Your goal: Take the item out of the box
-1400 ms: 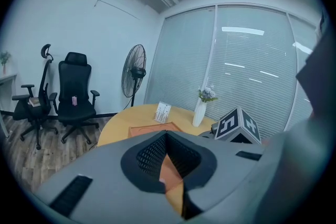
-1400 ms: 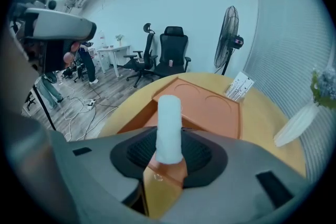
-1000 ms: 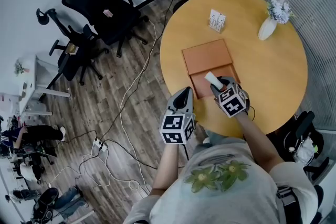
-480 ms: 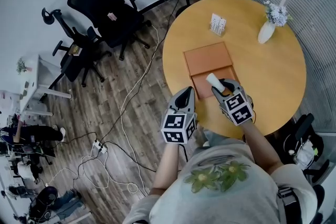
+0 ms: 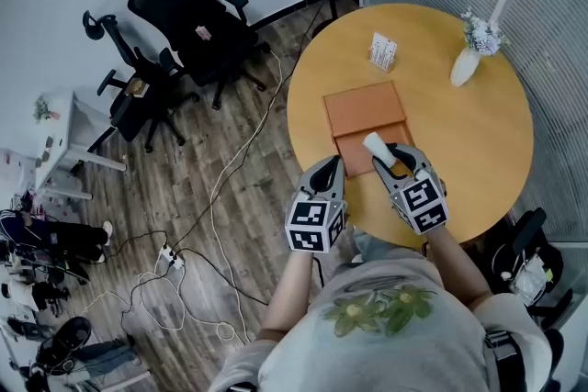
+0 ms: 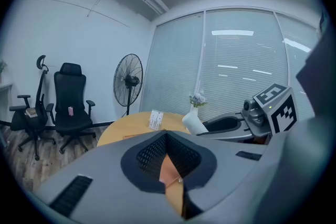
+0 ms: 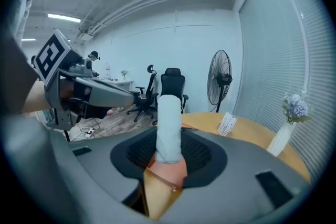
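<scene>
White and soft-looking, the item (image 7: 169,120) sits in the right gripper (image 5: 395,157) — jaws clamped on its near end, the rest projecting beyond the tips, above the near part of the open box (image 5: 366,108). The left gripper (image 5: 327,168) is closed and empty, by the desk (image 5: 478,142) edge beside the box. Recommendation: lift straight up until clear of the box wall, keeping the squeeze steady — a long item held by one end may tilt.

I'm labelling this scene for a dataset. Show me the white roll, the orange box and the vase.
white roll (image 5: 376,145): head view, on the middle of its length.
orange box (image 5: 365,110): head view, on the centre of its flat far panel.
vase (image 5: 462,67): head view, on its white body.
</scene>
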Motion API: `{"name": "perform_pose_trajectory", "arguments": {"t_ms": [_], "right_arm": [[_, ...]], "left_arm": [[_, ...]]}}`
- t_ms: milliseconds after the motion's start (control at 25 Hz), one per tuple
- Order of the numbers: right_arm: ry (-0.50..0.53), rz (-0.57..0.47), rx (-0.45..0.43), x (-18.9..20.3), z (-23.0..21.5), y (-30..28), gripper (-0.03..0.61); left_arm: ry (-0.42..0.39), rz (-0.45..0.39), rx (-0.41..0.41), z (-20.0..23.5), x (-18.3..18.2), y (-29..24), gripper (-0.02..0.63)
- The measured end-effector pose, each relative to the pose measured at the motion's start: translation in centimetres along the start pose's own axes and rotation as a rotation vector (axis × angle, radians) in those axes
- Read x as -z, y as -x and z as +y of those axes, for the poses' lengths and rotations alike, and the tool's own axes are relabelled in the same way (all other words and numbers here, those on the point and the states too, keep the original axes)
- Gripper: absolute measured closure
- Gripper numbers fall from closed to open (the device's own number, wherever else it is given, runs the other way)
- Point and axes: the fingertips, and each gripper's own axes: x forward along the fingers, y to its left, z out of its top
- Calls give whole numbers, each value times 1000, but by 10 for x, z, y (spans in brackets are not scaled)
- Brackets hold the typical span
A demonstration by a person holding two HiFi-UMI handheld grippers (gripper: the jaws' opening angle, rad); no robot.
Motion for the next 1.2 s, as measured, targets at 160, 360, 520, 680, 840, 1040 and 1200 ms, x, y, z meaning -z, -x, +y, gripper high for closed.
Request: {"name": "perform_pose_trajectory", "arguments": {"t_ms": [160, 360, 520, 680, 840, 1040, 1200], "right_arm": [[-9, -45, 1, -6, 4, 12, 437], [-15, -113, 8, -23, 8, 30, 440], [-31, -148, 21, -32, 7, 43, 442], [-53, -167, 26, -32, 9, 54, 443], [-55, -188, 36, -35, 13, 64, 443], [-62, -217, 43, -38, 18, 72, 443], [-80, -235, 39, -38, 22, 79, 443]], "left_arm": [[1, 1, 17, -11, 1, 3, 612], [5, -7, 35, -22, -6, 7, 612], [4, -18, 45, -28, -11, 10, 612], [-2, -25, 54, -37, -11, 16, 612], [-5, -35, 54, -42, -11, 24, 612], [-4, -49, 55, -45, -10, 33, 613], [-4, -54, 57, -49, -10, 38, 612]]}}
